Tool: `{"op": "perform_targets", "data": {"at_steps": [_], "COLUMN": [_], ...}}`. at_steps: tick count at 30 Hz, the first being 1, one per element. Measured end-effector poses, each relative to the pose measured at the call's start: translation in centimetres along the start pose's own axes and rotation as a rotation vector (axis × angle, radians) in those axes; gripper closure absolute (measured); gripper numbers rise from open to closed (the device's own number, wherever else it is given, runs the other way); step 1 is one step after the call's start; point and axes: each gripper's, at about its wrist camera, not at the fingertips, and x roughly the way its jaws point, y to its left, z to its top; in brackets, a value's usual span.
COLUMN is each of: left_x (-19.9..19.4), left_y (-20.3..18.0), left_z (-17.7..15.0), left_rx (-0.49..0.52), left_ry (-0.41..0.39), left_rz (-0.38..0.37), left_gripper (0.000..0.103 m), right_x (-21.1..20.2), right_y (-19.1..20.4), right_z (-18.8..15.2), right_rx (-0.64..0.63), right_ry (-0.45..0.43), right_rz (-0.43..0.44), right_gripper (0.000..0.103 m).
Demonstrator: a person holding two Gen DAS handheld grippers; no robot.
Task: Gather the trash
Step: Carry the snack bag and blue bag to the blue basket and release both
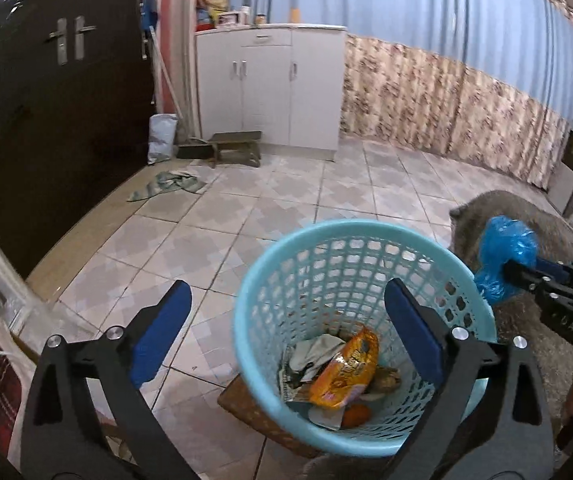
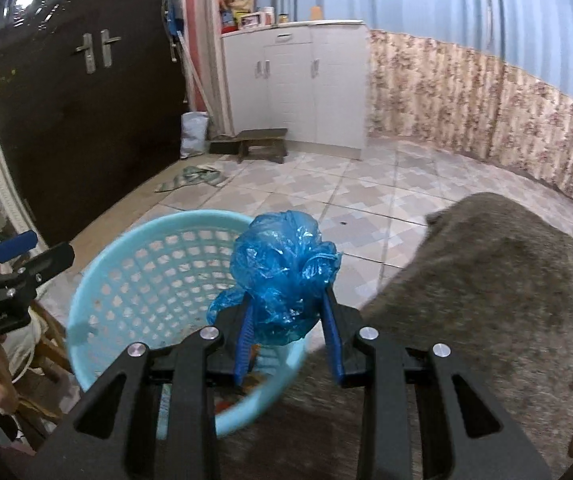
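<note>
Both the left gripper (image 1: 286, 312) and the right gripper (image 2: 288, 320) have black cut-out frames, blue pads on the fingers (image 1: 406, 328) and silver screws at the pivots.

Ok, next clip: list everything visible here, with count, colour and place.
basket: one, light blue, on a low stool, nearest the cameras
orange packet: one, in the basket among paper scraps
plastic bag: one, blue, crumpled, at the basket's rim
blanket: one, grey-brown, right of the basket
cloth: one, greenish, on the tiled floor near the door
door: one, dark brown, left
cabinet: one, white, back wall
wooden stool: one, brown, before the cabinet
sack: one, whitish, beside the door
curtain: blue over floral, back right
left gripper: black, blue fingers, open, over the basket
right gripper: shut on the plastic bag
</note>
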Motion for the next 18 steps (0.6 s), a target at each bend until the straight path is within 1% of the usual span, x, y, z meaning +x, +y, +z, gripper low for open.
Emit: {"op": "perform_targets", "data": {"at_steps": [2, 4, 5, 6, 9, 11, 13, 15, 18], "left_x": [-0.4, -0.6, -0.7, -0.7, -1.1, -1.6, -2.2, -2.6, -3.2], "left_y": [0.6, 0.9, 0.9, 0.9, 0.6, 0.2, -0.2, -0.6, -1.2], "left_z": [-0.2, -0.1, -0.1, -0.1, -0.1, -0.1, -0.1, 0.0, 0.2], "left_rx": [-0.020, -0.032, -0.034, -0.035, -0.029, -0.023, -0.016, -0.008, 0.000], "left_ry": [-0.005, -0.006, -0.006, -0.005, -0.008, -0.015, -0.024, -0.027, -0.028], "left_rz": [0.017, 0.025, 0.027, 0.028, 0.032, 0.035, 0.041, 0.043, 0.029], "left_gripper": [0.008, 0.007, 0.007, 0.007, 0.007, 0.007, 0.005, 0.005, 0.005], "right_x": [0.5, 1.1, 1.4, 1.8, 2.7, 2.6, 1.9, 0.7, -0.8], "right_y": [1.1, 1.9, 2.2, 2.6, 2.4, 1.8, 1.0, 0.1, -0.6], "right_z": [0.1, 0.0, -0.3, -0.4, -1.1, -1.3, -1.3, -1.1, -1.0], "right_rx": [-0.013, -0.038, -0.050, -0.059, -0.066, -0.049, -0.023, 0.005, 0.019], "right_ry": [0.006, 0.014, 0.011, 0.009, 0.047, 0.049, 0.033, 0.008, -0.020], "right_rz": [0.024, 0.035, 0.036, 0.048, 0.040, 0.040, 0.039, 0.033, 0.016], "right_gripper": [0.069, 0.053, 0.038, 0.034, 0.034, 0.032, 0.028, 0.019, 0.018]}}
